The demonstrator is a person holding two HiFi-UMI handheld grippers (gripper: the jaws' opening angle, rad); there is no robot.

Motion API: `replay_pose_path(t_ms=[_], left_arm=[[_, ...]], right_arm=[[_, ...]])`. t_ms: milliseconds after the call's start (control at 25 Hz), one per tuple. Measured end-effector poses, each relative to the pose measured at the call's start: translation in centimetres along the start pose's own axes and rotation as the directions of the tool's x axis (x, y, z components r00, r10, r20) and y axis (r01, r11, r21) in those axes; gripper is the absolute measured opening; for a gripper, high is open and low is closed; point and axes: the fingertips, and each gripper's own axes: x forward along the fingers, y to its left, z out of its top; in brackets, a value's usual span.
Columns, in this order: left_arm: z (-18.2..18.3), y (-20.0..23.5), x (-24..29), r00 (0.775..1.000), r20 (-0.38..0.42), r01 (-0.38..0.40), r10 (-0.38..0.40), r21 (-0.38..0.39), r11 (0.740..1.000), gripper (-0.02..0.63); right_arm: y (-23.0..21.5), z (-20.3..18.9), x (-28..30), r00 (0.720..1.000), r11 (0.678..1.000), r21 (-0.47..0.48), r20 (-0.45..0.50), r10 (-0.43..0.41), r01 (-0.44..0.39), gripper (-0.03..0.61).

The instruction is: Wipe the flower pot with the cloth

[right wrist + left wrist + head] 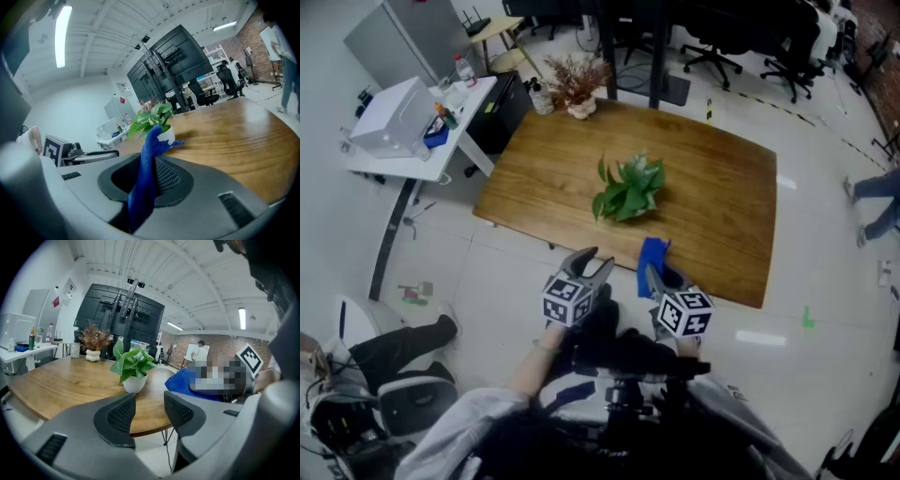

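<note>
A leafy green plant in a white flower pot (627,193) (135,381) (165,135) stands in the middle of the wooden table (712,187). My right gripper (653,277) (149,180) is shut on a blue cloth (652,260) (145,173), which sticks up between its jaws just over the table's near edge. My left gripper (589,265) (149,411) hovers beside it, short of the table edge, its jaws open with nothing between them. Both point toward the pot from the near side.
A dried-flower arrangement in a pale vase (578,86) sits at the table's far corner. A white side desk (412,131) with bottles and a box stands to the left. Office chairs (750,37) line the back; a person (877,202) walks at the right.
</note>
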Motion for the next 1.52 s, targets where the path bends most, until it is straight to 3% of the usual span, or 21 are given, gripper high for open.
replay_pose_path(t_ms=[280, 480, 720, 920, 1160, 1360, 1520], left_arm=[[-0.7, 4.9, 4.1, 0.997, -0.064, 0.036, -0.030, 0.101, 0.994, 0.173], [-1.3, 8.1, 6.9, 0.993, -0.102, 0.072, -0.063, 0.086, 0.994, 0.173], [0.0, 10.9, 9.9, 0.991, -0.089, 0.103, -0.096, 0.081, 0.991, 0.173], [1.8, 12.1, 11.6, 0.987, -0.072, 0.150, -0.144, 0.087, 0.985, 0.173], [2.2, 13.4, 12.9, 0.977, -0.113, 0.191, -0.178, 0.111, 0.975, 0.173], [3.5, 12.9, 13.7, 0.968, -0.104, 0.241, -0.229, 0.115, 0.964, 0.173], [3.8, 14.4, 14.3, 0.971, -0.099, 0.228, -0.218, 0.104, 0.968, 0.172]], right_arm=[[-1.8, 1.5, 3.1, 0.997, 0.997, -0.006, -0.012, -0.073, 0.072, 0.075], [-3.9, 1.6, 5.7, 0.986, 0.986, -0.065, -0.060, -0.157, 0.153, 0.075], [-6.0, 3.0, 9.0, 0.972, 0.972, -0.116, -0.093, -0.215, 0.204, 0.075], [-7.9, 5.7, 11.3, 0.965, 0.962, -0.108, -0.060, -0.257, 0.250, 0.075], [-8.3, 8.5, 14.1, 0.976, 0.970, -0.114, -0.013, -0.217, 0.214, 0.075], [-7.7, 6.8, 15.1, 0.977, 0.974, -0.104, -0.053, -0.205, 0.199, 0.075], [-6.6, 5.0, 15.6, 0.974, 0.975, -0.101, -0.099, -0.205, 0.195, 0.075]])
